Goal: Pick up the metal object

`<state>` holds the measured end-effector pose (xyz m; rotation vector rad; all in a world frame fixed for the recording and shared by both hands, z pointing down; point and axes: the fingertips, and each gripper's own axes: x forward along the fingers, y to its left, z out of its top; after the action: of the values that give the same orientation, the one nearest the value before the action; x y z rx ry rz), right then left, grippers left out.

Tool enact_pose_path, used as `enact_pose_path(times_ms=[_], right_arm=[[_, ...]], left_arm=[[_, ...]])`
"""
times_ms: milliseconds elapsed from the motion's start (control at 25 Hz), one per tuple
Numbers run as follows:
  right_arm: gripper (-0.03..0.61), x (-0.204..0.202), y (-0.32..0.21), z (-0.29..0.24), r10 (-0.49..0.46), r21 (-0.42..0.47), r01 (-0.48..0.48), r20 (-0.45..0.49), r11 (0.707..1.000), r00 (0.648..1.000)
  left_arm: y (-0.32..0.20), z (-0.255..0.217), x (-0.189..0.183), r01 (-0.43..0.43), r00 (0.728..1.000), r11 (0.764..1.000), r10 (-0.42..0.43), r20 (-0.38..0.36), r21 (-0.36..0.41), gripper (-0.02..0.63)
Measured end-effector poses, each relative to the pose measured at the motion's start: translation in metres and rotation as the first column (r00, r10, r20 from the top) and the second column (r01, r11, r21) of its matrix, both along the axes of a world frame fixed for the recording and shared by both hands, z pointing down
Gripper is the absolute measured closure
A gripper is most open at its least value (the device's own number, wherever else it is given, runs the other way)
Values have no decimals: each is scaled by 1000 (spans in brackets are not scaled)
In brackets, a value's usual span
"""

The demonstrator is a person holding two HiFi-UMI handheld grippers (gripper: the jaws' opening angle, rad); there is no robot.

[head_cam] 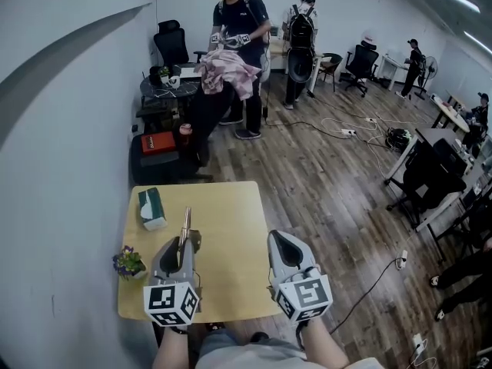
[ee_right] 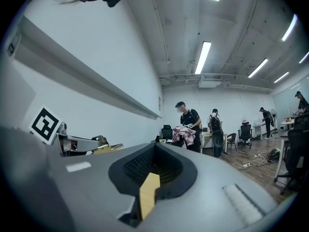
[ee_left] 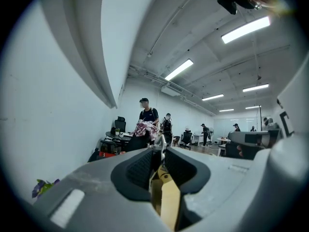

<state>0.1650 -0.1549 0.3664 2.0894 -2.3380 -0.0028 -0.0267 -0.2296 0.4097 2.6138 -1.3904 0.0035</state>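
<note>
The left gripper (head_cam: 187, 241) is pinching the metal object (head_cam: 185, 223) between its dark pads, and in the left gripper view the two jaws are closing tightly on both sides of it (ee_left: 162, 146). The object is looking slim and long, like a thin bar, with a brass or golden colour along its body. The tip that is coming out past the jaws is looking more silvery. What kind of tool it is, I cannot tell. In the head view its long axis is running in line with the jaws, and its free end is pointing away from the person, toward the far edge of the yellow table (head_cam: 231, 229). The rear part is sitting inside the grip. The object is hanging over the left half of this table, between a teal tissue box (head_cam: 151, 207) and the table's middle. A small potted plant (head_cam: 127, 262) with purple flowers is standing near the left edge. The right gripper (head_cam: 280, 241) is keeping beside the left one, and its jaws are pressing together with nothing between them. In the right gripper view the golden object (ee_right: 107, 148) is showing at the left, pointing the same way as that gripper (ee_right: 155, 148).
</note>
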Motion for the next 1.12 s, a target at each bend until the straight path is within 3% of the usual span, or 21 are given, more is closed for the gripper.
enact_pose_path(times_ms=[1120], right_arm=[[577, 35, 61, -24, 0, 76, 0, -2, 997, 1000]], left_arm=[[79, -70, 12, 43, 993, 982, -22, -113, 186, 520]])
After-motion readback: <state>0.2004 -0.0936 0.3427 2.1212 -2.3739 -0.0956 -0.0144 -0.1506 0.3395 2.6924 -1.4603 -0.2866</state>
